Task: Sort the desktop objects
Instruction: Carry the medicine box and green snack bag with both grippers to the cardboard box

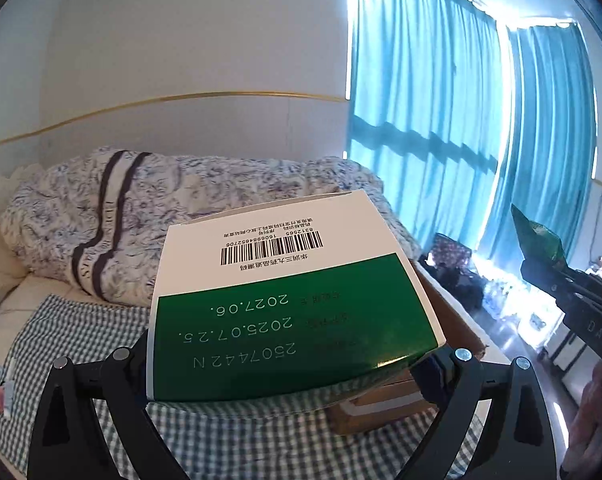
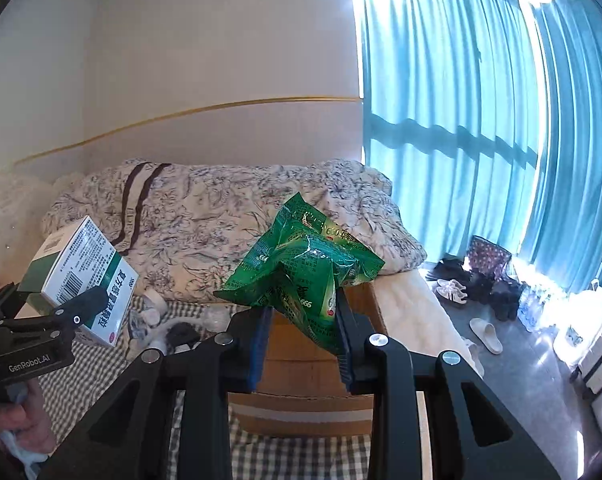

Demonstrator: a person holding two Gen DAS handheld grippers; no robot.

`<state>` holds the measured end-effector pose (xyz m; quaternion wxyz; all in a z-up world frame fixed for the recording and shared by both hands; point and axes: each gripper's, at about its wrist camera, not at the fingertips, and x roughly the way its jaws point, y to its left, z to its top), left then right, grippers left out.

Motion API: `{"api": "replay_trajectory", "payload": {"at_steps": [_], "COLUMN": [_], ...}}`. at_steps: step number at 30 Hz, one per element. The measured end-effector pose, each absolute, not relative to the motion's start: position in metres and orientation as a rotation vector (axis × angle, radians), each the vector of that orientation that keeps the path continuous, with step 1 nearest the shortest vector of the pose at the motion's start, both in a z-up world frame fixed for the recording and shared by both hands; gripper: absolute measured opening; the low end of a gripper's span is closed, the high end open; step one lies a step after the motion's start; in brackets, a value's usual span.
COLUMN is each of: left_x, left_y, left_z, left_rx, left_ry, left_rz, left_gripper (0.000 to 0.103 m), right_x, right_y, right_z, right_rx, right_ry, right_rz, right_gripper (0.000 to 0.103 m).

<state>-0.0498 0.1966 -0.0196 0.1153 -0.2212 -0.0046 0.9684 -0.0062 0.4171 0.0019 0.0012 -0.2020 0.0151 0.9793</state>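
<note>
Medicine box pinched in left gripper, green sachets in right gripper, above cardboard box.

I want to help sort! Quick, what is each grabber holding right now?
Left gripper: closed on the green and white cardboard medicine box.
Right gripper: closed on the crinkly green plastic sachets.

Bright daylight pours through the teal curtains at two o'clock, blowing out glare on the floor at four o'clock, while fisheye bending and black vignetting ring the edges.
</note>
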Motion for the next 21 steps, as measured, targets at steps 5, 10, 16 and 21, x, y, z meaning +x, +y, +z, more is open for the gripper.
{"api": "replay_trajectory", "payload": {"at_steps": [5, 10, 16, 21], "left_x": [-0.063, -0.083, -0.125, -0.168], "left_y": [0.216, 0.235, 0.256, 0.272], "left_z": [-0.025, -0.027, -0.034, -0.046], "left_rx": [-0.67, -0.672, -0.749, -0.854], "left_ry": [-0.029, -0.005, 0.052, 0.056], "left_rz": [2.778, 2.705, 2.626, 2.544], "left_gripper": [0.098, 0.098, 0.098, 0.098], "right_x": [-0.02, -0.034, -0.067, -0.107], "right_y": [0.431, 0.437, 0.446, 0.451], "right_z": [-0.009, -0.021, -0.039, -0.061], "right_rx": [-0.671, -0.731, -0.876, -1.081], "right_ry": [0.048, 0.065, 0.076, 0.034], "right_rz": [3.063, 3.058, 3.034, 3.001], "right_gripper": [0.028, 0.028, 0.028, 0.028]}}
